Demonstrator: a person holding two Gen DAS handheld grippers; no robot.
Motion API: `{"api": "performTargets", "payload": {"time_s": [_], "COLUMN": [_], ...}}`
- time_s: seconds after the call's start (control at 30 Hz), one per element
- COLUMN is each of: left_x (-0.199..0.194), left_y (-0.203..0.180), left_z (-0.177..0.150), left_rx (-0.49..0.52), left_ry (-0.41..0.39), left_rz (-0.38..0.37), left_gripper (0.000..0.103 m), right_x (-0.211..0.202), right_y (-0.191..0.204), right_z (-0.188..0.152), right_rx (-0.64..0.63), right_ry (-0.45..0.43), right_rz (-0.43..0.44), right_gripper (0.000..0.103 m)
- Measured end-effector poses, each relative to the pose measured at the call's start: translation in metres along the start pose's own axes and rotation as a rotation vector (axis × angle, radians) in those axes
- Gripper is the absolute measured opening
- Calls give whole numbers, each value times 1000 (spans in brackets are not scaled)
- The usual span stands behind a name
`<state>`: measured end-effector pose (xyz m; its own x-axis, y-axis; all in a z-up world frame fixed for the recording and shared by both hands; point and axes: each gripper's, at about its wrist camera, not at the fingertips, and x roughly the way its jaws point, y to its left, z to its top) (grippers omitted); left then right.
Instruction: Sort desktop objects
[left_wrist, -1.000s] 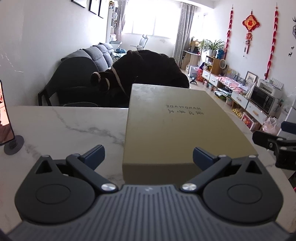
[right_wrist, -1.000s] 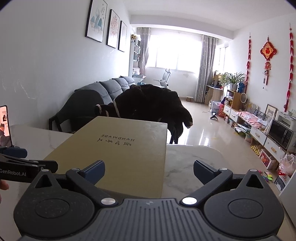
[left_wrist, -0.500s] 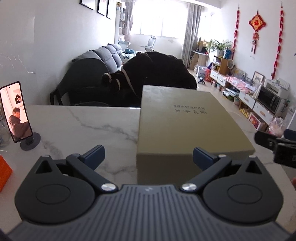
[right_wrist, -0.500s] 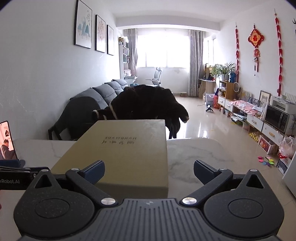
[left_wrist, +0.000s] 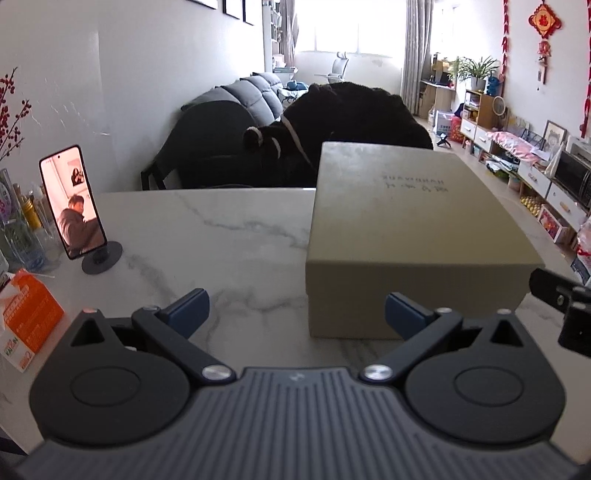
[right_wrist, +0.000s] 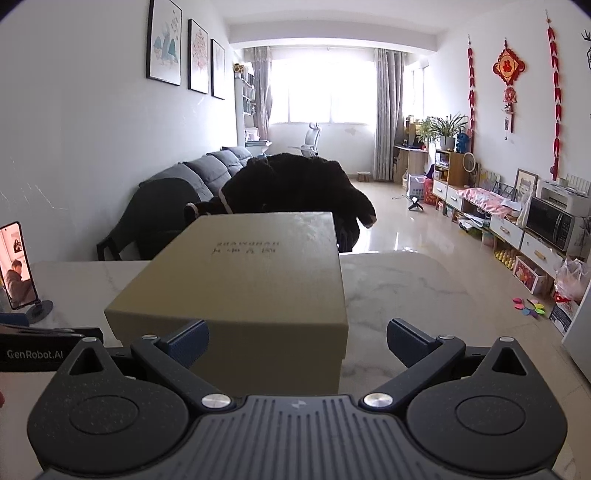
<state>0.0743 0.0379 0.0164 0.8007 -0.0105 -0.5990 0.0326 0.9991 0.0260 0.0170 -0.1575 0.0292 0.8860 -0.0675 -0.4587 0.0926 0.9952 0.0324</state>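
Observation:
A closed olive-tan cardboard box (left_wrist: 410, 221) with printed lettering on its lid stands on the white marble table (left_wrist: 207, 236). My left gripper (left_wrist: 295, 314) is open just in front of the box's near left corner, nothing between its fingers. In the right wrist view the same box (right_wrist: 255, 277) fills the middle, and my right gripper (right_wrist: 295, 341) is open in front of its near right corner, empty. The right gripper's side shows at the right edge of the left wrist view, and the left gripper's body at the left edge of the right wrist view.
A phone on a round stand (left_wrist: 74, 206) is upright at the table's left, also seen in the right wrist view (right_wrist: 16, 267). An orange carton (left_wrist: 26, 314) and glass bottles (left_wrist: 22, 229) stand at the near left. A dark coat (left_wrist: 343, 122) drapes over a chair behind the table.
Both grippers have drawn back from the box and the left one has swung left, so the phone and the orange carton have come into view. Both stay open.

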Motion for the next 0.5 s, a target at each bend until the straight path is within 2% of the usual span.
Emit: {"api": "performTargets", "payload": {"time_s": [0.5], "left_x": [19], "left_y": [-4], "left_z": [-16], "left_rx": [7], "left_ry": [76], "left_rz": [-8], "left_gripper": [103], "right_x": [28], "right_y": [0], "right_z": [-21], "right_rx": [15], "right_ry": [90], "right_rz": [-10], "right_gripper": [103]}}
